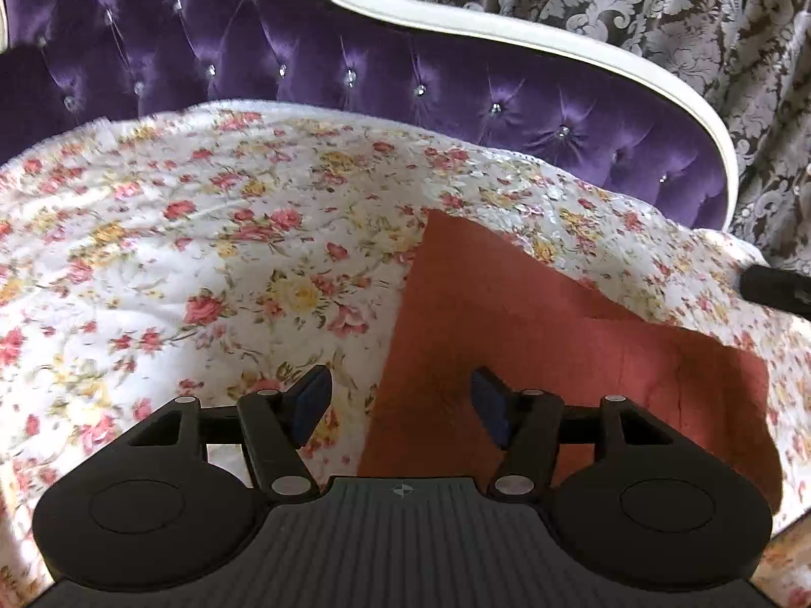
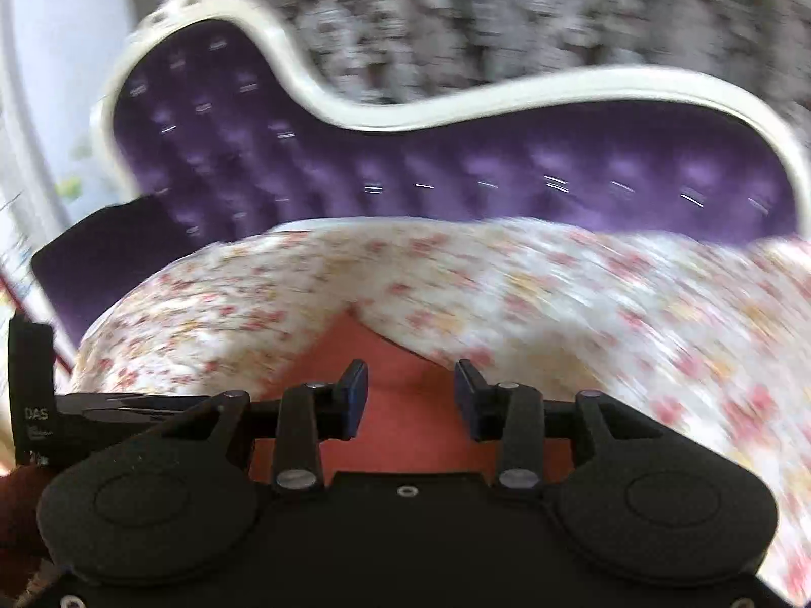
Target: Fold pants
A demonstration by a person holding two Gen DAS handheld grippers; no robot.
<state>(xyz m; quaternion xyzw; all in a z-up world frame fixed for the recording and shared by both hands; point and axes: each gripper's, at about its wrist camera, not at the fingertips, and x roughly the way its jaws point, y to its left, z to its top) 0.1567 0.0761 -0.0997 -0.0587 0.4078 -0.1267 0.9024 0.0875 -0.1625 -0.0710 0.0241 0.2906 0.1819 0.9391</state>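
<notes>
tongs of both hands, left tongs (image 1: 400, 408) and right tongs (image 2: 410, 395), angle down, apart, over the pants (image 1: 532, 334).

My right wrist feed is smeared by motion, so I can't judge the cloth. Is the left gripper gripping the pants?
Observer: No. The left gripper is open with nothing pinched, and it hangs over the left edge of the pants.
Operator: How do the pants lie?
Observer: Flat on the floral bedspread. Their far edge is stepped, as if one layer lies over another.
Operator: Anything off to the right?
Observer: A dark object pokes in at the right edge of the picture, above the bedspread. I cannot tell what it is.
</notes>
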